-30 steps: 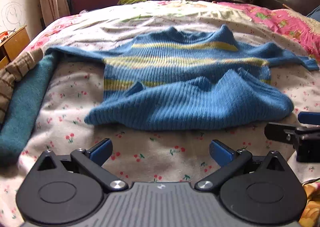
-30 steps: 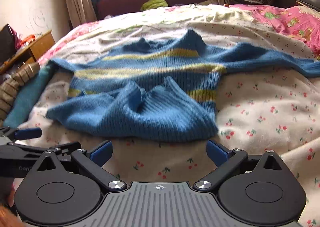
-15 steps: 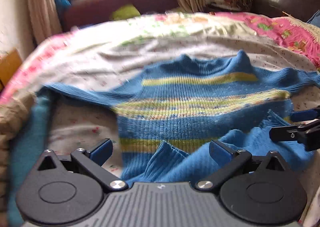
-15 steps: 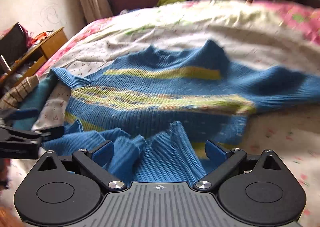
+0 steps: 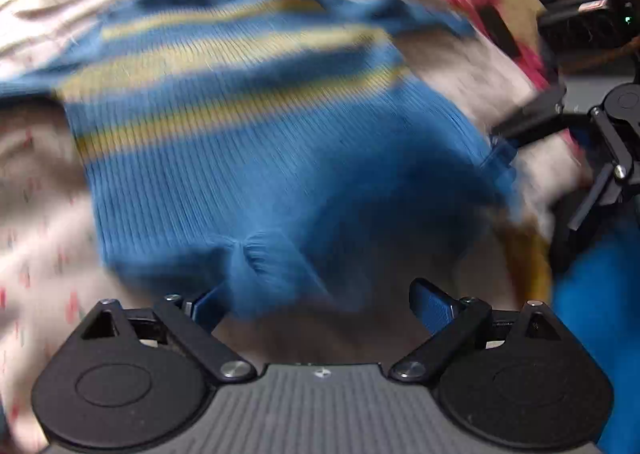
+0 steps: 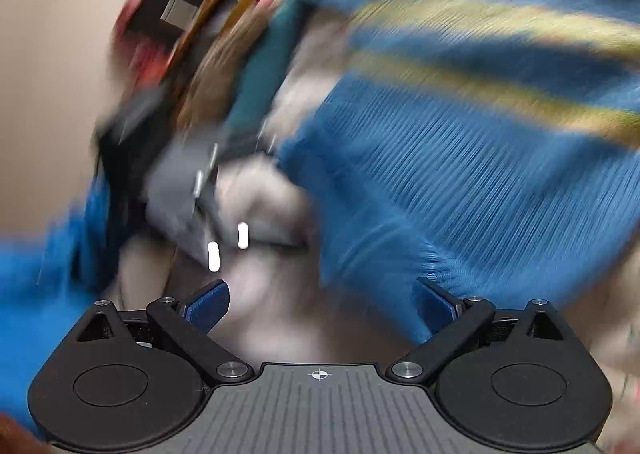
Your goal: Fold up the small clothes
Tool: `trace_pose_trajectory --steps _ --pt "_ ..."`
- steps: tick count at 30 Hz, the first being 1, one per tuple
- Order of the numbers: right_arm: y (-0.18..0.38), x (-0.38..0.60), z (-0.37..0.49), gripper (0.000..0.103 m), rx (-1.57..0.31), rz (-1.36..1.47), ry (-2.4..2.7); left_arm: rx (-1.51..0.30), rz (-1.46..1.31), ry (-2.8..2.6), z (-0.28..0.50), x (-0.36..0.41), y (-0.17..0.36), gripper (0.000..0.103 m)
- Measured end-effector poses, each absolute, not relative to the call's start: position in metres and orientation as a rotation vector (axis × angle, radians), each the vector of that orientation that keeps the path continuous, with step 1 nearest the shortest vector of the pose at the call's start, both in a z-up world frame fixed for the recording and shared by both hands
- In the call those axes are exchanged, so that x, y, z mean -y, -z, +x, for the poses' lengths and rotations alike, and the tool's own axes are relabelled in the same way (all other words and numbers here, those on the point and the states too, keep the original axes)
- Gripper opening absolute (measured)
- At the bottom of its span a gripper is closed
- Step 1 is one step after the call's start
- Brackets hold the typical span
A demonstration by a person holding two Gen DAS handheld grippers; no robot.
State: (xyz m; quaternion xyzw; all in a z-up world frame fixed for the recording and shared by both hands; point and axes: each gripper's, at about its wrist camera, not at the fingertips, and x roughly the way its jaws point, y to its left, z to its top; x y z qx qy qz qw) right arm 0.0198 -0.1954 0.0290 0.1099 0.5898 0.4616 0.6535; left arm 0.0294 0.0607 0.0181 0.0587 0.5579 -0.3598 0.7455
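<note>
Although both views are smeared by motion, the step in hand reads as spreading the blue striped sweater (image 5: 248,125) flat on the bed (image 5: 36,189) before any fold is made, with its hem bunched at the near edge. Starting at the left, the left claw (image 5: 316,304) stands with its jaws wide apart; a pucker of hem ribbing lies against its left pad (image 5: 204,304) while the right pad (image 5: 430,306) is clear of the cloth, so it grips nothing. Further right in the same view the right claw (image 5: 504,137) appears at the sweater's right hem corner, touching or very near it; the blur hides whether cloth is pinched there. In the right wrist view its own jaws are also spread, the knit just beside one blue pad (image 6: 434,304) and the other pad bare. The sweater lies with its collar pointing away towards the far side of the bed and its hem towards the claws, so its long axis runs near to far, with yellow stripes crossing it. In my judgement the next move calls for each claw to close on a hem corner and draw the lower edge taut and flat.
</note>
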Motion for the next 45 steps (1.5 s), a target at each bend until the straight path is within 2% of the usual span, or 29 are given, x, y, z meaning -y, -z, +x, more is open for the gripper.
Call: trace_pose_trajectory --steps 3,9,14,19,27,36,37,39,41,45 --pt "-0.049 0.199 0.004 0.098 -1.292 0.100 -1.008 -1.245 0.147 0.728 0.014 -0.077 -0.030 0.103" --pt "-0.056 0.227 0.026 0.098 -1.110 0.223 -0.759 -1.048 0.021 0.611 0.017 -0.090 -0.069 0.103" --pt "-0.046 0.286 0.053 0.097 -0.932 0.379 -0.366 -0.855 0.085 0.514 0.043 -0.048 -0.072 0.103" --pt "-0.016 0.358 0.061 0.096 -0.788 0.543 -0.007 -0.767 0.124 0.500 0.079 0.025 -0.050 0.103" --pt "0.015 0.452 0.074 0.074 -0.617 0.783 0.262 -0.798 0.066 0.560 0.124 0.107 -0.030 0.103" --pt "0.049 0.506 0.087 0.066 -0.457 1.077 0.387 -0.865 0.081 0.566 0.127 0.147 -0.005 0.103" --pt "0.051 0.509 0.090 0.056 -0.446 1.091 0.397 -0.870 0.085 0.567 0.127 0.149 -0.003 0.103" --pt "0.056 0.514 0.093 0.021 -0.451 1.140 0.432 -0.876 0.090 0.563 0.125 0.150 -0.002 0.103" --pt "0.061 0.520 0.095 0.014 -0.468 1.192 0.439 -0.869 0.091 0.551 0.121 0.146 -0.001 0.103" --pt "0.032 0.503 0.089 0.010 -0.440 1.096 0.365 -0.832 0.092 0.496 0.116 0.127 -0.004 0.103"
